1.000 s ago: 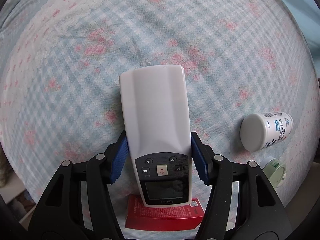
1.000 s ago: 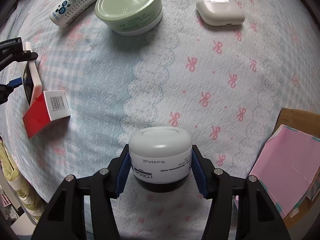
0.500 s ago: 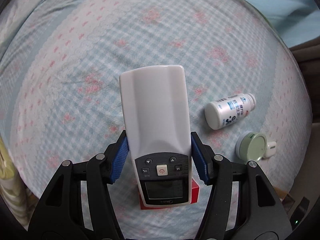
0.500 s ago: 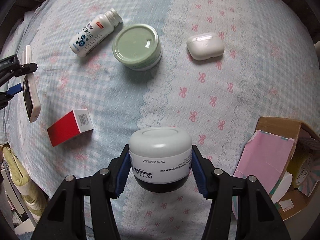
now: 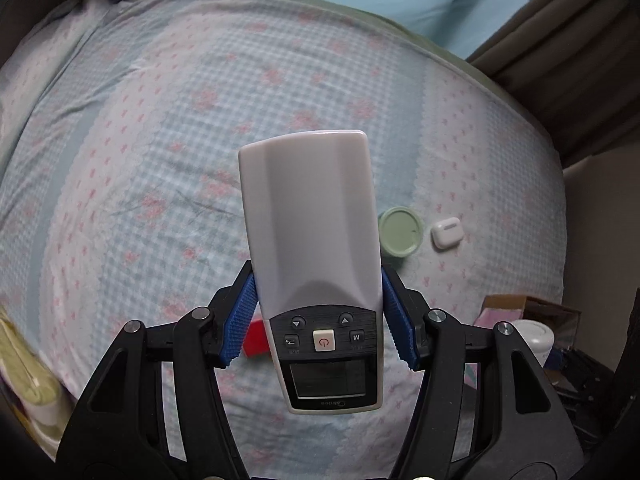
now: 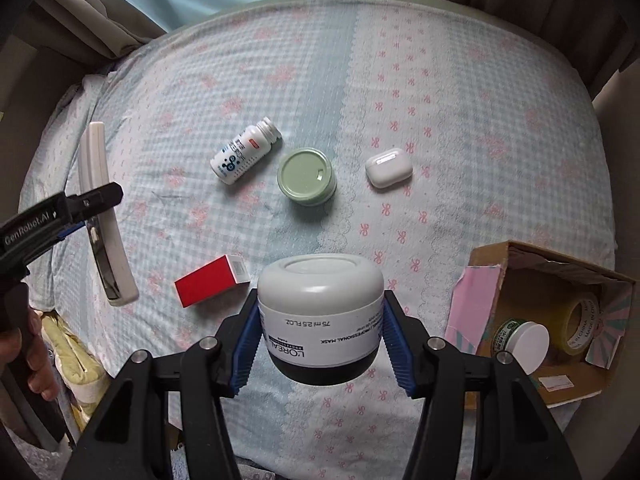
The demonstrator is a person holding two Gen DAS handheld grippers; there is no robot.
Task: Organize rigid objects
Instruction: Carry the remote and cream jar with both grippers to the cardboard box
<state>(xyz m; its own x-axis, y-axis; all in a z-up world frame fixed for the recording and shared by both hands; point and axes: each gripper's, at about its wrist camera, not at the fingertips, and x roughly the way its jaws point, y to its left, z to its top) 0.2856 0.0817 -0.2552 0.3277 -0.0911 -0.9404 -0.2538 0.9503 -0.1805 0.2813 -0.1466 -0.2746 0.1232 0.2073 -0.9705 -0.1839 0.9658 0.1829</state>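
Remote [image 5: 310, 236] clamped in left gripper [image 5: 316, 316]; jar [image 6: 320, 300] in right gripper [image 6: 318, 340].

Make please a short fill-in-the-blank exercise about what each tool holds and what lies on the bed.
1. The left tool is shut on a white ____ with a small screen.
2. The right tool holds a jar with a ____ lid.
3. The white bottle lies on its ____.
4. The cardboard box stands at the bed's ____ edge in the right wrist view.

Missing words: remote; white; side; right
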